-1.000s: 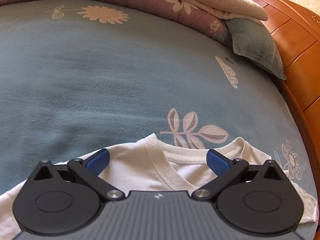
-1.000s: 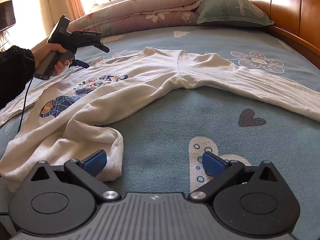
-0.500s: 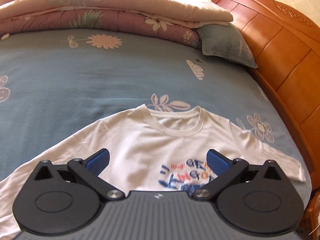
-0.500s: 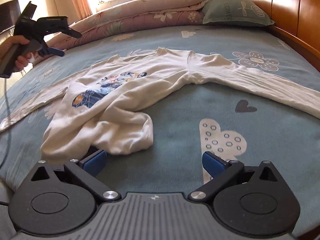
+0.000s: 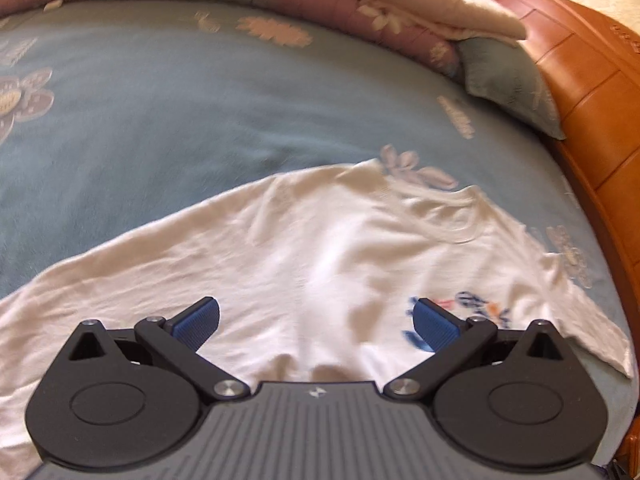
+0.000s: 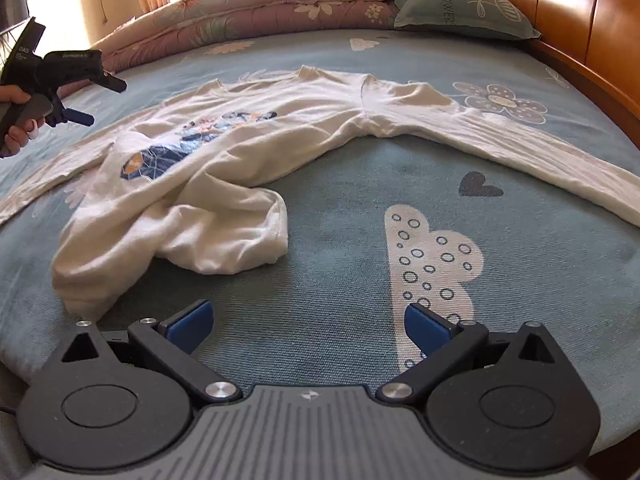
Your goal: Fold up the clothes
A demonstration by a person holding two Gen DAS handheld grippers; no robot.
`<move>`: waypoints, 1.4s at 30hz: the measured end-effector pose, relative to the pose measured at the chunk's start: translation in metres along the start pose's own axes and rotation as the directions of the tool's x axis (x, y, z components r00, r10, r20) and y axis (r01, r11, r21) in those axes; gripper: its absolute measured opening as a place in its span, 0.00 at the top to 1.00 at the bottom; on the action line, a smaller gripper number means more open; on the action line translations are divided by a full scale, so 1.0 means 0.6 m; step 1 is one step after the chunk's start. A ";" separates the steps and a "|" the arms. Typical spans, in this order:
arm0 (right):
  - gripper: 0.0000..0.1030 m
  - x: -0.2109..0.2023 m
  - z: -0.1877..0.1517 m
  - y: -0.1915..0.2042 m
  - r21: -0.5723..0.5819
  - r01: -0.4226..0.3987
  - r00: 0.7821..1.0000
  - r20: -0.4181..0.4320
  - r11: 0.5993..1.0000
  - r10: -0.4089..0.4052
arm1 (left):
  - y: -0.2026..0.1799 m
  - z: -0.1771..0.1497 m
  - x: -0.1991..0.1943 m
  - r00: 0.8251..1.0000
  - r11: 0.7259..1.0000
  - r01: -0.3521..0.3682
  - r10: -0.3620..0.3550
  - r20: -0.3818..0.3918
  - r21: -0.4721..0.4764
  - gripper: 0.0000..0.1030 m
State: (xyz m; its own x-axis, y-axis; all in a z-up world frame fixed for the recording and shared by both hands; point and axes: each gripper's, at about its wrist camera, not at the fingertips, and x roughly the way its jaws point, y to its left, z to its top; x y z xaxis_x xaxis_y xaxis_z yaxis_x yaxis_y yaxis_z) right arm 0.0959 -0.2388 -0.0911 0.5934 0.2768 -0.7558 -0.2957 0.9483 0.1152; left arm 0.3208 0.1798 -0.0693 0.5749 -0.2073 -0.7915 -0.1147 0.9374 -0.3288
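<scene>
A white long-sleeved shirt (image 6: 304, 120) with a blue print lies front up on the blue bedsheet (image 6: 340, 280), sleeves spread and its hem bunched toward me. In the left wrist view the same shirt (image 5: 320, 256) fills the lower half, collar at upper right. My left gripper (image 5: 316, 322) hovers open over the shirt's chest and left shoulder, holding nothing. Seen from the right wrist view, the left gripper (image 6: 86, 100) hangs in the air in a hand at the far left. My right gripper (image 6: 306, 322) is open above bare sheet, just short of the bunched hem.
A rolled quilt (image 6: 280, 12) and a green pillow (image 6: 456, 4) lie along the far side of the bed. A wooden headboard (image 6: 580, 16) runs down the right. The bed's front edge is just below my right gripper.
My left gripper has lifted off the collar and swung to the shirt's left side. My right gripper has pulled back from the hem, so more sheet shows in front of it.
</scene>
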 end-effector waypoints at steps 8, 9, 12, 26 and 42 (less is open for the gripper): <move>0.00 0.023 -0.004 -0.001 -0.016 0.011 1.000 -0.019 1.000 -0.011 | 0.057 0.017 0.048 0.996 0.999 -0.013 0.015 0.089 -0.029 0.01; 0.00 0.025 -0.005 0.002 -0.034 0.020 1.000 -0.018 0.999 -0.020 | 0.053 0.022 0.049 0.996 0.999 -0.026 0.029 0.084 -0.029 0.01; 0.00 0.027 -0.011 0.008 -0.051 0.045 0.999 -0.001 0.998 -0.045 | 0.031 0.023 0.038 0.994 0.997 -0.077 0.078 0.080 -0.017 0.01; 0.00 0.026 -0.032 0.003 -0.055 0.038 0.994 0.103 0.998 -0.032 | -0.189 -0.213 -0.137 0.994 0.946 0.086 -0.101 0.032 0.314 0.01; 0.00 0.021 -0.046 -0.004 -0.038 0.018 0.989 0.147 0.999 -0.012 | -0.235 -0.362 -0.095 0.965 0.932 0.255 -0.260 -0.013 0.257 0.01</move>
State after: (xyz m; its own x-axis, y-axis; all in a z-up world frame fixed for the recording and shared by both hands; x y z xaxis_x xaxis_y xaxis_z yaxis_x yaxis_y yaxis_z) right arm 0.0833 -0.2418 -0.1184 0.7005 0.2854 -0.6541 -0.3131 0.9465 0.0777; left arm 0.1282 -0.0013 -0.0896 0.5744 -0.4479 -0.6852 0.2481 0.8929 -0.3757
